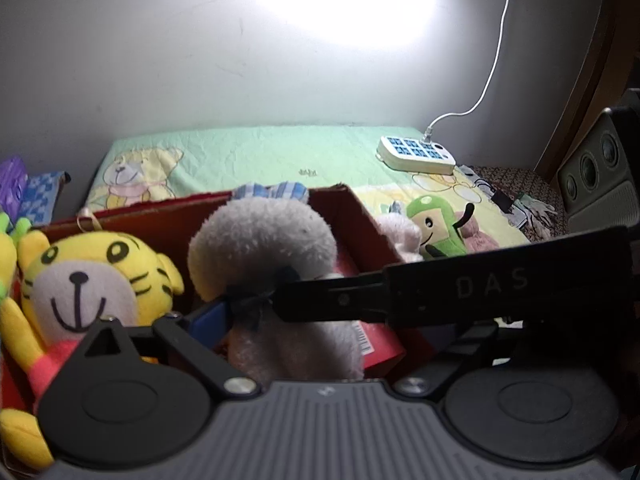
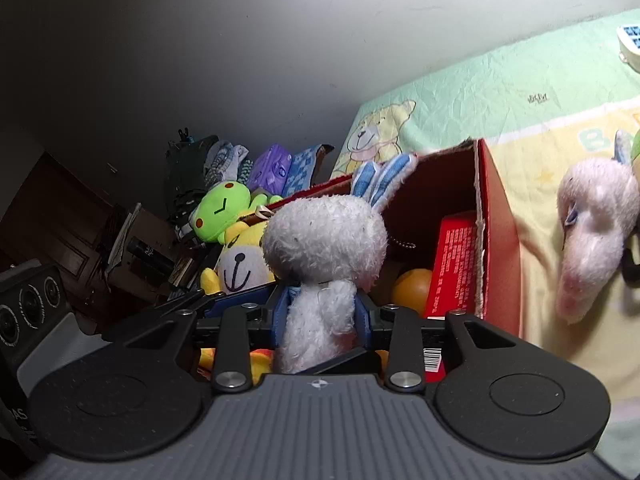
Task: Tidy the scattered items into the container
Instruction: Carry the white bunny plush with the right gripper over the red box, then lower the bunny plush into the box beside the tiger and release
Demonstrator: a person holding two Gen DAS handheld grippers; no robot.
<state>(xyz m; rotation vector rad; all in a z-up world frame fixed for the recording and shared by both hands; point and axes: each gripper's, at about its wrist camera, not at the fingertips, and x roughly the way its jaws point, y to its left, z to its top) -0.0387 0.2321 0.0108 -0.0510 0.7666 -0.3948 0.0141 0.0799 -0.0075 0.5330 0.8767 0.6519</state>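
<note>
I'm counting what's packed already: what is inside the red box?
Inside the red box: a yellow tiger plush, an orange ball, a red packet. The white bunny in the right claw covers the rest.

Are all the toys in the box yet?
Not yet. The tiger and orange ball already sit in the red box. The right gripper holds the white bunny over it. A pink toy and green toy wait on the bed.

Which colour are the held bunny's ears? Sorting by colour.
Blue-and-white checked ears, clearest in the right wrist view.
</note>
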